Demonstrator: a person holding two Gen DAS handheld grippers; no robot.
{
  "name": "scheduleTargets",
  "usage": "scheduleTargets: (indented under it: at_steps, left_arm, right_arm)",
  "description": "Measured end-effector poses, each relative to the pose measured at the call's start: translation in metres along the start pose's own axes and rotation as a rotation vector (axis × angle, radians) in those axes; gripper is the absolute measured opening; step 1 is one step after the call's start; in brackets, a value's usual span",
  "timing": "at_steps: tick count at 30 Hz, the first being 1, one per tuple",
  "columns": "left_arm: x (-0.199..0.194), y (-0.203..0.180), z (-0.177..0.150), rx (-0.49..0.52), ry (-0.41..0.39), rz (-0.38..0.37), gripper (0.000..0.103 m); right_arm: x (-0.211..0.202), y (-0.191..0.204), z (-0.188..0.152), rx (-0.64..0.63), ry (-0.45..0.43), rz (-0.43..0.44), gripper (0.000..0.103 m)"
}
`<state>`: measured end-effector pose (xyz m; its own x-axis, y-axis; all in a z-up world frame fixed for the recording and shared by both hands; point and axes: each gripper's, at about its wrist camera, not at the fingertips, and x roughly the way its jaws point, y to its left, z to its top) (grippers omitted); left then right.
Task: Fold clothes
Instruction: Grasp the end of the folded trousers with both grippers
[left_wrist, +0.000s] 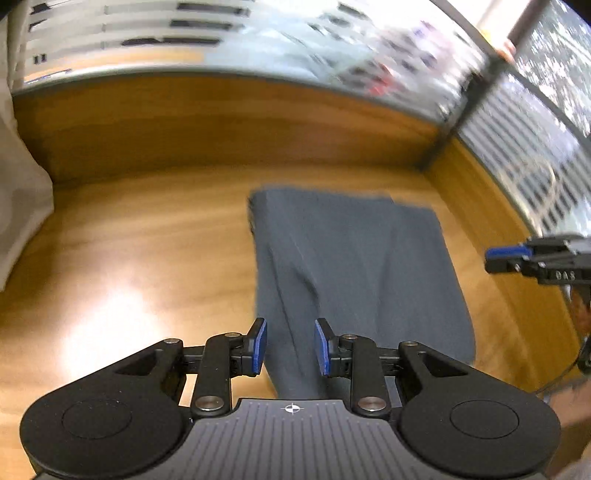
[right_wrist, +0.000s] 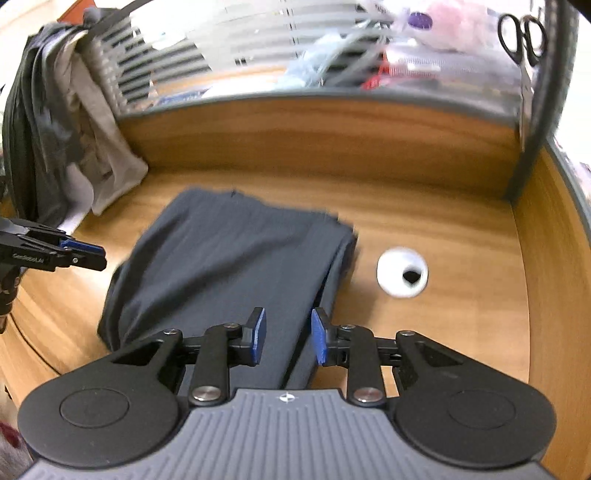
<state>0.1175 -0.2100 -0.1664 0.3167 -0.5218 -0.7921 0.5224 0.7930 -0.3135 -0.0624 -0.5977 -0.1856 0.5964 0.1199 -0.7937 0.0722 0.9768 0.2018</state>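
A folded grey garment (left_wrist: 354, 273) is lying flat on the wooden desk (left_wrist: 147, 236), at about one o'clock from the left gripper (left_wrist: 290, 345). That gripper is hanging over the garment's near end with its blue pads parted and nothing between them. In the right wrist view the right gripper (right_wrist: 288, 335) is likewise gaping empty over the cloth's near right edge. A white grommet (right_wrist: 402, 272) is sitting at two o'clock, and a heap of clothes (right_wrist: 62, 122) is slumping at ten o'clock.
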Motion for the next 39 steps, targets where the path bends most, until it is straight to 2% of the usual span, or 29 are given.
scheduleTargets:
  at_steps: [7, 12, 18, 22, 29, 36, 39]
  left_arm:
    - [0.016, -0.020, -0.048, 0.076, 0.063, 0.027, 0.029]
    - [0.022, -0.024, -0.059, 0.083, 0.055, 0.054, 0.029]
    - [0.033, -0.032, -0.059, 0.064, 0.039, 0.074, 0.029]
    - [0.035, -0.030, -0.058, -0.001, 0.017, 0.070, 0.014]
    - [0.032, -0.018, -0.059, -0.142, 0.002, 0.041, 0.014]
    - [0.031, -0.018, -0.063, -0.154, -0.014, 0.043, 0.016]
    - [0.032, -0.017, -0.064, -0.151, -0.013, 0.041, 0.016]
  right_arm:
    - [0.013, 0.021, -0.063, 0.061, 0.063, -0.026, 0.022]
    - [0.021, 0.027, -0.088, 0.080, 0.072, -0.066, 0.022]
    - [0.025, 0.028, -0.091, 0.099, 0.063, -0.085, 0.023]
    - [0.027, 0.029, -0.089, 0.114, 0.068, -0.074, 0.024]
    - [0.026, 0.034, -0.095, 0.114, 0.074, -0.075, 0.024]
    - [0.014, 0.039, -0.094, 0.131, 0.005, -0.063, 0.023]
    - [0.019, 0.036, -0.093, 0.133, 0.011, -0.069, 0.023]
